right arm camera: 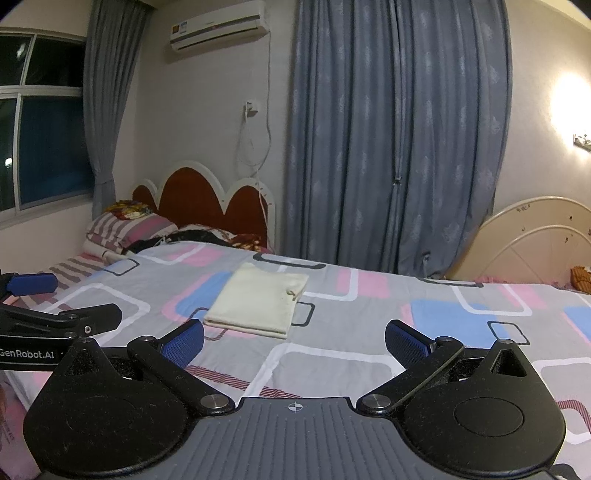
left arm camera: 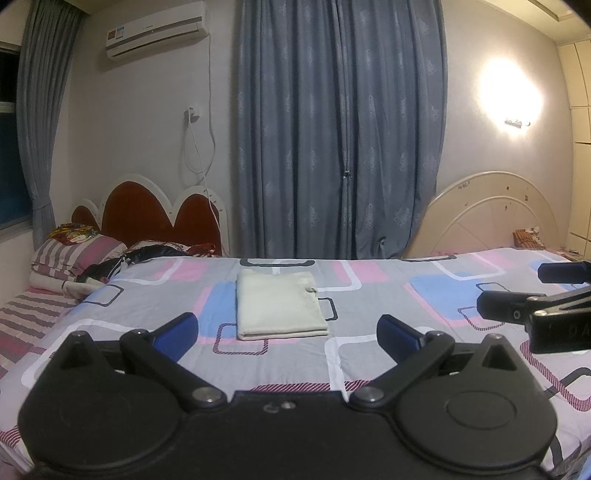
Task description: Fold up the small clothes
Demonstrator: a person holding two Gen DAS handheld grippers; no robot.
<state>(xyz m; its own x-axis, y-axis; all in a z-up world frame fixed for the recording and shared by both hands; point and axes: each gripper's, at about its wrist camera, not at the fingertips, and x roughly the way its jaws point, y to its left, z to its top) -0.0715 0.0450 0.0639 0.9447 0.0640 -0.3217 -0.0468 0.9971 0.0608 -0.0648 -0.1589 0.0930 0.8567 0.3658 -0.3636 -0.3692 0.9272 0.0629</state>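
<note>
Left wrist cam first: my left gripper (left arm camera: 287, 334) is spread wide with nothing between the blue pads (left arm camera: 176, 332), hovering low over the bed (left arm camera: 388, 295). Straight ahead, a bit past the fingertips, the cream garment (left arm camera: 280, 304) lies flat on the patterned sheet, already folded into a neat rectangle, not touched by anything. Over at the right edge I can see the right gripper (left arm camera: 524, 291) poking in sideways, also apart from the cloth. Behind the bed there's the blue-grey curtain (left arm camera: 340, 129), a red scalloped headboard (left arm camera: 147, 210) on the left with a striped pillow (left arm camera: 74, 251) in front of it, and the air conditioner (left arm camera: 155, 29) up on the wall.

Right wrist cam: same story, jaws wide apart and holding nothing. The folded garment sits ahead and a little left of centre, lying at a slight angle, just beyond the left-side pad. The left gripper comes in from the left edge, its fingers parted too, with "GenRobot.AI" printed on its body. A cream headboard (right arm camera: 546, 240) shows at far right, a window (right arm camera: 40, 122) at far left.
</note>
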